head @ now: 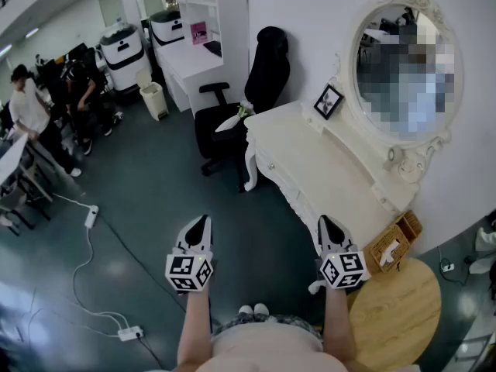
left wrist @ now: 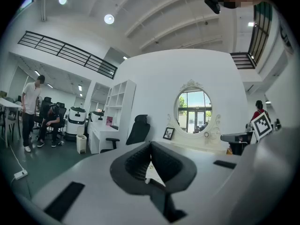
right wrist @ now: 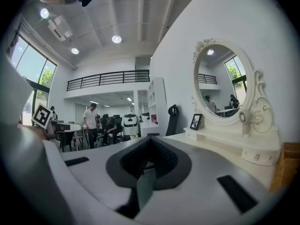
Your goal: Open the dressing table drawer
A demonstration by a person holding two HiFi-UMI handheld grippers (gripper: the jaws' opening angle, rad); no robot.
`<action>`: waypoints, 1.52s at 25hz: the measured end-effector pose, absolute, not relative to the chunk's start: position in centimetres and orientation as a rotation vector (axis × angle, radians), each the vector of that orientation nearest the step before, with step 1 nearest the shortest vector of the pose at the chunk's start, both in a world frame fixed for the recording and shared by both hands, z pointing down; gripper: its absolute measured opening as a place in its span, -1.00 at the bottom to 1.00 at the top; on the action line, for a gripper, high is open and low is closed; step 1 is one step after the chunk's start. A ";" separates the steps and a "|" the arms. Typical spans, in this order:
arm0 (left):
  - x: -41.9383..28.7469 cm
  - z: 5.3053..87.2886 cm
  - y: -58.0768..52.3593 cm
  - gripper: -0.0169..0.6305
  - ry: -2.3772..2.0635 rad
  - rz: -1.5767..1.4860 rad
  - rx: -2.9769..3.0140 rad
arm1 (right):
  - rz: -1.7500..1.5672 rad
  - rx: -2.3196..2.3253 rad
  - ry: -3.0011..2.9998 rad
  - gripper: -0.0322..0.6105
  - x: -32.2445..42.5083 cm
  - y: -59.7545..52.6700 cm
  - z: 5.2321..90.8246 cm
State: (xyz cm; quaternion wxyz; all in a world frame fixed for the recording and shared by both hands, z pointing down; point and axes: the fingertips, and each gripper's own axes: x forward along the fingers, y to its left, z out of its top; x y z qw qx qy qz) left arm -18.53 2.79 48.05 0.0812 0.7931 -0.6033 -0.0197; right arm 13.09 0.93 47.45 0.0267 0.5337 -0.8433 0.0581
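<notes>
The white dressing table (head: 325, 169) stands against the right wall under an oval mirror (head: 403, 68). Its drawer front (head: 273, 169), which has a small knob, faces the open floor and looks closed. My left gripper (head: 203, 218) hangs over the dark floor, left of the table, jaws shut and empty. My right gripper (head: 323, 218) is near the table's near end, also shut and empty. In the left gripper view the shut tips (left wrist: 150, 143) point toward the table and mirror (left wrist: 193, 111). In the right gripper view the tips (right wrist: 150, 138) run alongside the tabletop (right wrist: 211, 137).
A black office chair (head: 248, 99) stands at the table's far end. A picture frame (head: 328, 101) sits on top. A wicker basket (head: 391, 246) and a round wooden table (head: 395, 308) lie near right. A power strip (head: 91, 215) with cables and people (head: 31, 115) are at left.
</notes>
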 end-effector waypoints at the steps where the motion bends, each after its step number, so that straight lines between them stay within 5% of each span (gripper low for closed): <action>1: -18.4 48.1 2.7 -0.86 -1.801 -0.059 2.372 | 0.179 1.647 -2.606 -0.86 13.1 0.9 47.5; 38: -16.9 49.9 2.8 -0.86 -1.678 0.002 2.420 | 0.222 1.668 -2.599 -0.85 12.7 1.8 48.1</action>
